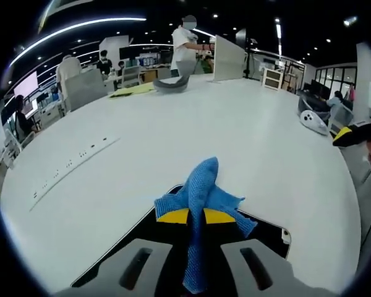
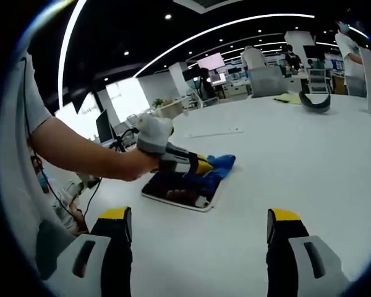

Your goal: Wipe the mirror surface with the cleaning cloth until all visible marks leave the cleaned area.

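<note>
Between left gripper (image 1: 195,216) fingers: cloth (image 1: 201,192), over mirror (image 1: 267,234).

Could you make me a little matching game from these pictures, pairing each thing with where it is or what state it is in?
Things:
1. blue cloth
2. mirror
3. left claw
4. right claw

States:
A. open, holding nothing
B. lies flat on the white table
C. pinched between two jaws
D. shut on the cloth, over the mirror

Pairs: 1-C, 2-B, 3-D, 4-A
</note>
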Demonstrator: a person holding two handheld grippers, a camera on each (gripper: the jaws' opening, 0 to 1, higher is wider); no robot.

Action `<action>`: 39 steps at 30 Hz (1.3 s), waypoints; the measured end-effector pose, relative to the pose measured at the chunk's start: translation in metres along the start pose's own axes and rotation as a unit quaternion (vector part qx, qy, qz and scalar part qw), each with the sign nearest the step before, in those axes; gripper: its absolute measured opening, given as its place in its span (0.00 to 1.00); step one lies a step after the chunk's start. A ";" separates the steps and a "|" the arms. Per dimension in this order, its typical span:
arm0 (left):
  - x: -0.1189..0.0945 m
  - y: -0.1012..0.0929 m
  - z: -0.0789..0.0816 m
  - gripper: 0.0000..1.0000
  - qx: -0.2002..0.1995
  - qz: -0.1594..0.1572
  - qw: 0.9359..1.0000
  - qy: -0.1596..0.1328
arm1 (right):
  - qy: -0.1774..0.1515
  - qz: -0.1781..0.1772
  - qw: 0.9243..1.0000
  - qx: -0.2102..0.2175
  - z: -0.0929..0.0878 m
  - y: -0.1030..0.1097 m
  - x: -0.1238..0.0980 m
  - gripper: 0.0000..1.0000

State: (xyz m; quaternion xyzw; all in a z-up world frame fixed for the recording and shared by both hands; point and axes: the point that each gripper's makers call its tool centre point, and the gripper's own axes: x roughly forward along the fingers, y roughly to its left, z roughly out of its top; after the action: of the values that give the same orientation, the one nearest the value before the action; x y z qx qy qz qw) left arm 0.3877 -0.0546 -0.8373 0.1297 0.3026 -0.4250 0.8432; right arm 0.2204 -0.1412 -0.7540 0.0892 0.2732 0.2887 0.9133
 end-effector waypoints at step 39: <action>0.001 -0.013 -0.002 0.04 0.012 -0.016 1.000 0.004 | -0.003 -0.002 1.000 0.004 0.001 -0.001 -0.002 0.90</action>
State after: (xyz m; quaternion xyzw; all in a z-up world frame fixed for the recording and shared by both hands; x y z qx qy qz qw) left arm 0.3770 -0.0627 -0.8389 0.1370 0.3031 -0.4419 0.8331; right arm 0.2198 -0.1430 -0.7524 0.0931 0.2713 0.2854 0.9145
